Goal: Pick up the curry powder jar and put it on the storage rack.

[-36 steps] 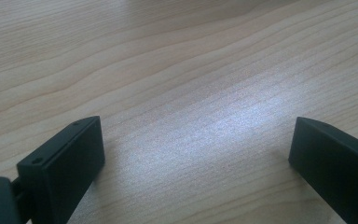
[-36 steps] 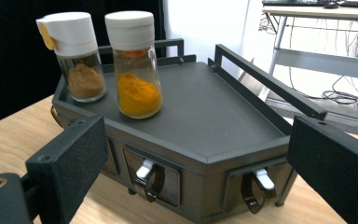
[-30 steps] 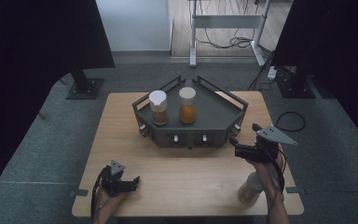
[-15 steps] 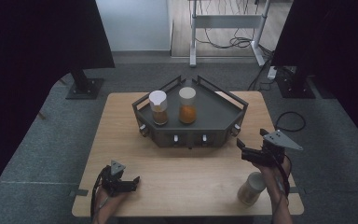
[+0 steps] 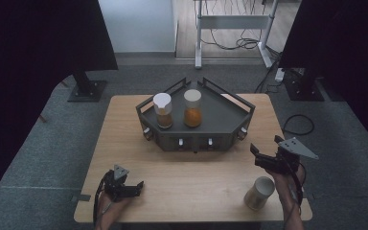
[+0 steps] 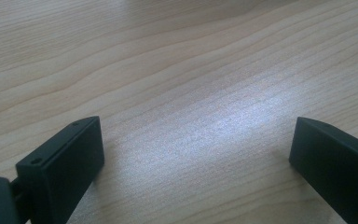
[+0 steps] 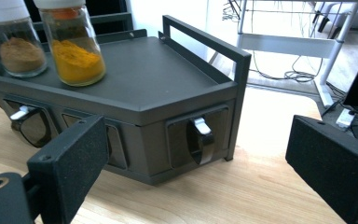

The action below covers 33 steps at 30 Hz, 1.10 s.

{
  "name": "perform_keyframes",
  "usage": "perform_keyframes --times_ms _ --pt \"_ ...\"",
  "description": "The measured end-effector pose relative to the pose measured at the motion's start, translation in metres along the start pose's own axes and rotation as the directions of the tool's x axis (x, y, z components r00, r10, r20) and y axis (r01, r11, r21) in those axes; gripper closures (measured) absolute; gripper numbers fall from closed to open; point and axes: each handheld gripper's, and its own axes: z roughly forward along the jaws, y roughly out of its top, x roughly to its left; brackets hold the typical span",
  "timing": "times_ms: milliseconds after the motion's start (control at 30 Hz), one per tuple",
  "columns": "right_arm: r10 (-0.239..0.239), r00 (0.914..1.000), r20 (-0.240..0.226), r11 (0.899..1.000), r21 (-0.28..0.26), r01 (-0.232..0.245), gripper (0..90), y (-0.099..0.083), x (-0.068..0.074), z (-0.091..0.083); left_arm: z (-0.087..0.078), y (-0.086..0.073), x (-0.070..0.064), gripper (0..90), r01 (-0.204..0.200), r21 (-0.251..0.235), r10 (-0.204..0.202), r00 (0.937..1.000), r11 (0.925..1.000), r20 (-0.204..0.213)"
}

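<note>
The right claw (image 5: 258,154) hangs released with jaws spread, the dark rack (image 7: 135,88) just ahead of it and the steel cup (image 5: 259,192) behind beside its wrist, while the left claw (image 5: 135,187) rests released on the table (image 6: 177,74).

Upright pale cylindrical jar with a light lid (image 5: 259,192), lower right of the high view, near the table's front edge; dark grey angular metal rack (image 5: 220,125) at centre.

jar lids (image 7: 56,3) cut off at top edge
</note>
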Motion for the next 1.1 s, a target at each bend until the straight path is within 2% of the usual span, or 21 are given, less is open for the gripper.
perform_keyframes --times_ms 1100 --pt "0.081 0.9929 0.087 0.995 0.056 -0.086 5.5 -0.033 -0.022 -0.007 0.000 0.000 0.000 2.7 0.001 0.000 -0.001 1.0000 1.0000 0.000"
